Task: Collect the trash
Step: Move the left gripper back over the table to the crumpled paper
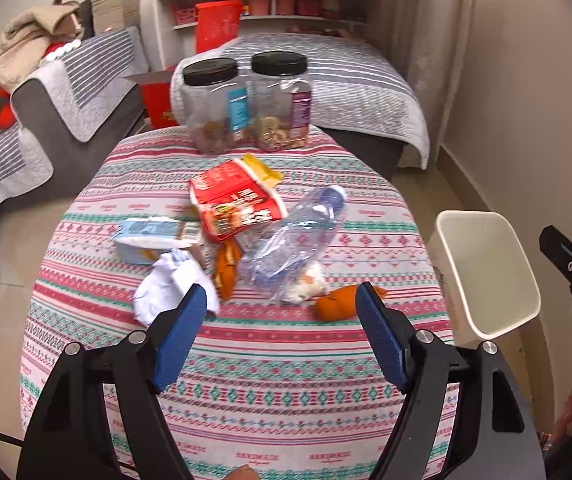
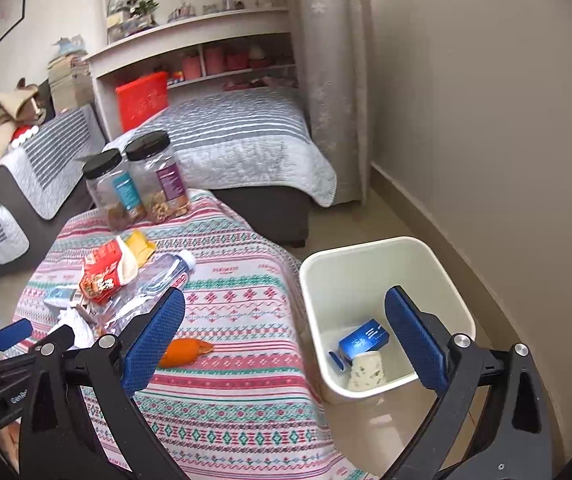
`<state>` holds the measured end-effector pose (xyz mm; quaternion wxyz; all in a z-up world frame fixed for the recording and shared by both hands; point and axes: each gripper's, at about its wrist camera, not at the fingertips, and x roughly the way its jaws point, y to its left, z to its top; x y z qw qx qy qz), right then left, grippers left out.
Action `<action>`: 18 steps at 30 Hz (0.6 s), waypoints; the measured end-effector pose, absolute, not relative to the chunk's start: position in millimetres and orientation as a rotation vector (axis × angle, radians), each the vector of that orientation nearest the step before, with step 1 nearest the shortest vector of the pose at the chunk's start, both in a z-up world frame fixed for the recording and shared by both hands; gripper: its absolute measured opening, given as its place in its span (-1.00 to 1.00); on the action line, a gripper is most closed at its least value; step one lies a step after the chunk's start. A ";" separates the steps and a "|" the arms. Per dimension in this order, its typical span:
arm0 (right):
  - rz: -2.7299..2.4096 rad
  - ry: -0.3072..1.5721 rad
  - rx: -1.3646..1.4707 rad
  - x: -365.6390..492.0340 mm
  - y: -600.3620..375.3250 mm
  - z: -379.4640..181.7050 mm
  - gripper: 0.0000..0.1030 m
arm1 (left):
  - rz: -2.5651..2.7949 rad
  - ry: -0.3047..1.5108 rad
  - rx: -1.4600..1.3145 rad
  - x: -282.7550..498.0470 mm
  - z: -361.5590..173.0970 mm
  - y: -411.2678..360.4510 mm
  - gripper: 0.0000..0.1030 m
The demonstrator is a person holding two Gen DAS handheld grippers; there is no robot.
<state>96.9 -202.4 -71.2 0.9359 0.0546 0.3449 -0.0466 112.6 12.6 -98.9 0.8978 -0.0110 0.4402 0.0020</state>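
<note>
Both grippers stand released, nothing between the blue pads. Left gripper (image 1: 282,304) hangs over the near part of the counter (image 1: 270,364), which wears a striped patterned cloth; its jaws are spread wide and empty. Just beyond its left pad: a crumpled white tissue (image 1: 170,284). Just beyond its right pad: an orange wrapper (image 1: 336,302), with a small white wad touching it on the far side. Ahead, between the two pads, a crushed clear plastic bottle (image 1: 298,240) lies on its side. Further out: a red snack packet (image 1: 234,204), a light blue carton (image 1: 152,236), and a yellow packet behind the red one. At the far edge stand two black-lidded jars (image 1: 246,100), upright, part filled, probably not trash.

Right gripper (image 2: 286,336) also gapes empty, aimed across the counter edge toward the white bin (image 2: 382,264) on the floor, just ahead and to its right. Inside the bin: a blue box (image 2: 364,340) and a pale cup beside it.

Judgement: task begun, two items binned, most of the pile left.
</note>
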 end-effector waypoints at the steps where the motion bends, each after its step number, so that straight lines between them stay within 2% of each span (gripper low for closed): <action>1: -0.090 0.707 0.106 97.0 -198.2 -72.0 0.87 | 0.013 0.910 -0.025 111.5 -99.0 18.6 0.46; 9: -0.087 0.733 0.076 101.4 -180.3 -81.1 0.87 | 0.066 0.954 -0.069 108.3 -102.0 64.7 0.45; 18: -0.066 0.816 0.058 113.4 -170.5 -98.9 0.87 | 0.108 1.107 -0.314 129.2 -132.6 135.4 0.45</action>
